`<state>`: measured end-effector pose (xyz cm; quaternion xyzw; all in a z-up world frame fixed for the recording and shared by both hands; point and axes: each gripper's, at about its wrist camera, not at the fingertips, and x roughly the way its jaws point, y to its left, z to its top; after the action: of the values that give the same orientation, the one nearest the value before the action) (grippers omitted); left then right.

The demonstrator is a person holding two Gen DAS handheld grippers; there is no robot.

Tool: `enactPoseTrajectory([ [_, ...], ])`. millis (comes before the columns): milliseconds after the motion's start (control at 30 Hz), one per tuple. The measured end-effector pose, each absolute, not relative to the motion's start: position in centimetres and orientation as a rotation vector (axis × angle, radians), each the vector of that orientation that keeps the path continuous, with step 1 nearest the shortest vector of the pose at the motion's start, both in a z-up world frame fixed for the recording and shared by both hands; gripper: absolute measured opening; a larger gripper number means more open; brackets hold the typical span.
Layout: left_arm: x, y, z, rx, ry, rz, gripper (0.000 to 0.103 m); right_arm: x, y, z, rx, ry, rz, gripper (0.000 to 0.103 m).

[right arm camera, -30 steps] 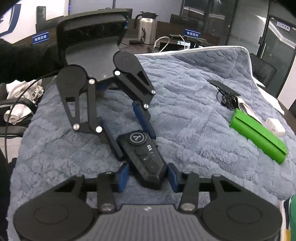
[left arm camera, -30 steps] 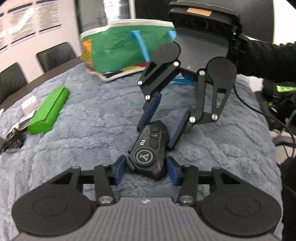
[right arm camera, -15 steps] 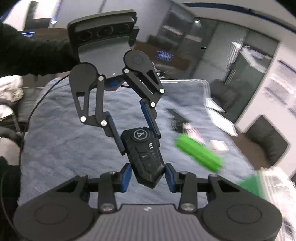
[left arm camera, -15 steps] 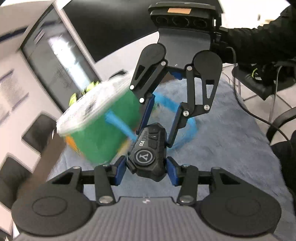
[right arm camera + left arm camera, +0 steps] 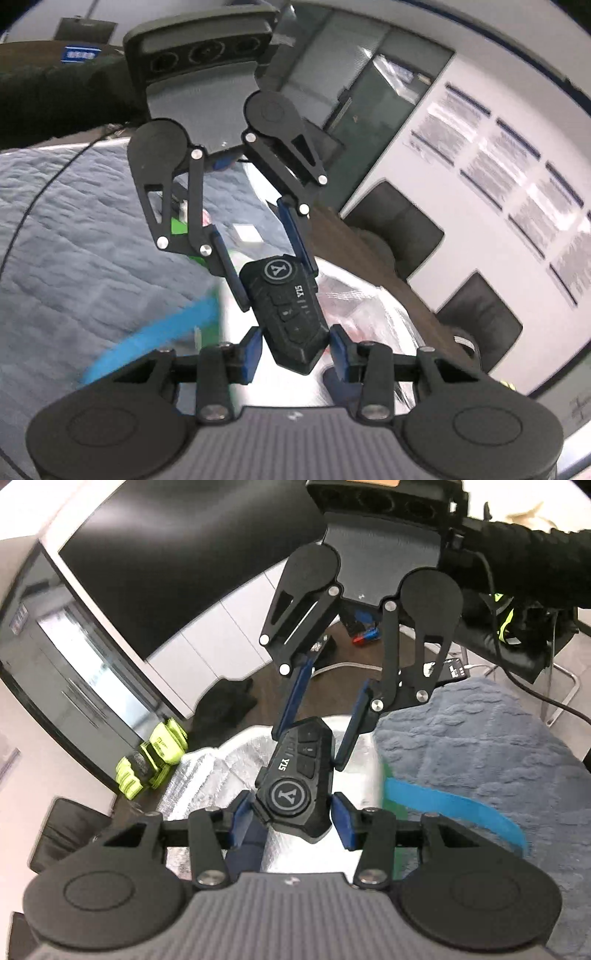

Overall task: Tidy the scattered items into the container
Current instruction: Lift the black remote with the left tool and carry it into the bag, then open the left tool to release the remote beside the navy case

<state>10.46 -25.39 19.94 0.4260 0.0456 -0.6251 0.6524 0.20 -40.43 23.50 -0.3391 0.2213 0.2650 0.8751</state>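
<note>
1. My left gripper (image 5: 291,821) clamps the round-logo end of the black remote-like device (image 5: 297,788); my right gripper (image 5: 293,352) pinches its opposite, tapered end.
2. The device hangs over the silver-lined bag (image 5: 221,760), clear of the blue blanket (image 5: 498,746).
3. It looks rigid, light and smooth-shelled; I judge the flat side edges the safest hold.

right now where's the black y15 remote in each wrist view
Left wrist: the black remote sits low centre, round Y logo nearest the camera, held at both ends by the left gripper and the right gripper.
Right wrist: the remote is centre, logo at its far end.
Shared landmark: the blue strap of the silver-lined bag below.
</note>
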Motion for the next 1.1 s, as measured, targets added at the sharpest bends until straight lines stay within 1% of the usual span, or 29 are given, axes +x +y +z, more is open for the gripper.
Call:
enactPoseTrajectory([
  [200,16.5,-28.9,16.8,0.938,0.290,-1.464,0.047,6.5,-44.2,21.1,-0.606,0.594,0.583,0.039],
  [367,19.4,-30.0,14.7,0.957,0.406,-1.479,0.047,9.8,-45.4,17.8,-0.524,0.687,0.647,0.039],
  [433,19.9,-30.4,14.2,0.974,0.397,-1.454,0.055,10.8,-45.6,16.9,-0.496,0.719,0.664,0.039],
  [467,19.9,-30.4,14.1,0.973,0.373,-1.418,0.082,11.4,-45.7,16.6,-0.478,0.741,0.658,0.046],
  [500,19.8,-30.1,14.3,0.963,0.353,-1.388,0.103,11.8,-45.9,16.3,-0.454,0.768,0.651,0.079],
  [533,19.8,-29.6,14.7,0.944,0.320,-1.383,0.103,12.1,-46.0,16.1,-0.440,0.784,0.653,0.099],
  [567,19.8,-29.2,15.1,0.929,0.291,-1.393,0.103,12.1,-46.0,16.2,-0.446,0.773,0.654,0.103],
  [700,19.3,-28.5,16.5,0.919,0.294,-1.365,0.103,11.8,-45.6,16.9,-0.460,0.719,0.620,0.103],
  [833,17.9,-26.6,18.0,0.911,0.269,-1.313,0.103,11.3,-44.6,18.7,-0.478,0.657,0.599,0.103],
  [967,15.6,-21.4,19.0,0.718,0.240,-1.240,0.103,8.2,-42.1,21.0,-0.448,0.521,0.582,0.103],
  [1033,14.4,-17.9,18.3,0.627,0.240,-1.229,0.103,6.2,-40.3,21.2,-0.403,0.464,0.532,0.103],
  [1100,12.5,-14.0,16.8,0.527,0.202,-1.130,0.103,4.3,-38.0,20.5,-0.356,0.412,0.531,0.103],
])
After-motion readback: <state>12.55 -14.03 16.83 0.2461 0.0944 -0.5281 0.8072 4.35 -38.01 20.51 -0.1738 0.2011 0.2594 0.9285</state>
